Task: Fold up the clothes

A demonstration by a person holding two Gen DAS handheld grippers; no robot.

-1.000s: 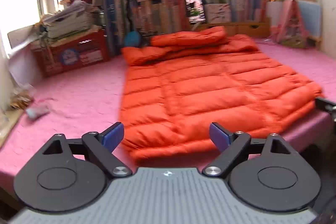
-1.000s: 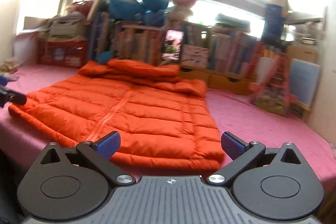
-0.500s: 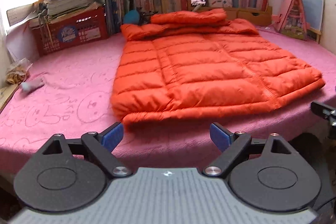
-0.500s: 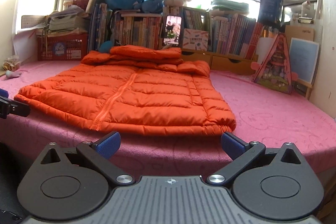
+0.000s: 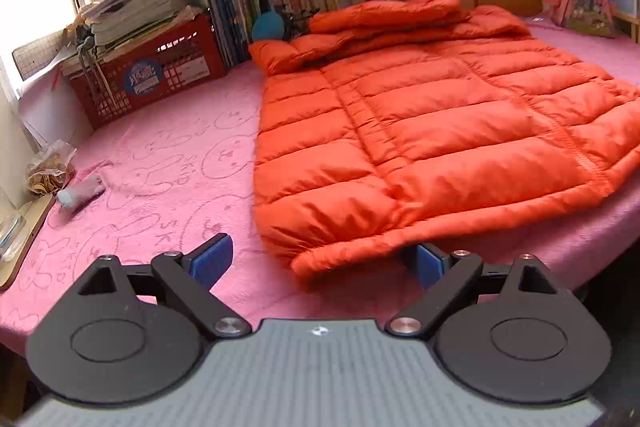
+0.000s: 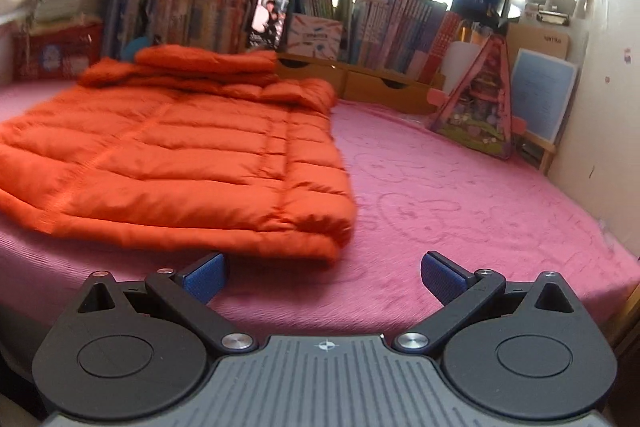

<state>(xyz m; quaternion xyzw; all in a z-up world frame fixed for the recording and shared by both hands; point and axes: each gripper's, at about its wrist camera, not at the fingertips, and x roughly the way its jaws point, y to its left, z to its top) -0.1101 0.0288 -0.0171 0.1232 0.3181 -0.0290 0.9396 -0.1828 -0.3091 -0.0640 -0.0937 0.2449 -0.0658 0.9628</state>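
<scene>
A pink embossed bedspread (image 5: 168,163) fills mid-frame, bearing a puffy orange quilted jacket (image 5: 420,147). At upper left, a red lattice plastic crate (image 5: 148,75) carries stacked papers (image 5: 136,3). The left gripper (image 5: 316,263) and right gripper (image 6: 324,277) are both spread wide, grasping nothing.

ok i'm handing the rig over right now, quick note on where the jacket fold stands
Left gripper: open, empty, at the near left hem corner of the orange puffer jacket; that corner lies between its fingers, not clamped.
Right gripper: open, empty, just short of the near right hem corner.
Jacket lies front up on the pink bedspread, sleeves already folded across the collar end.
Left: grip both hem corners and fold the body up toward the collar.
</scene>
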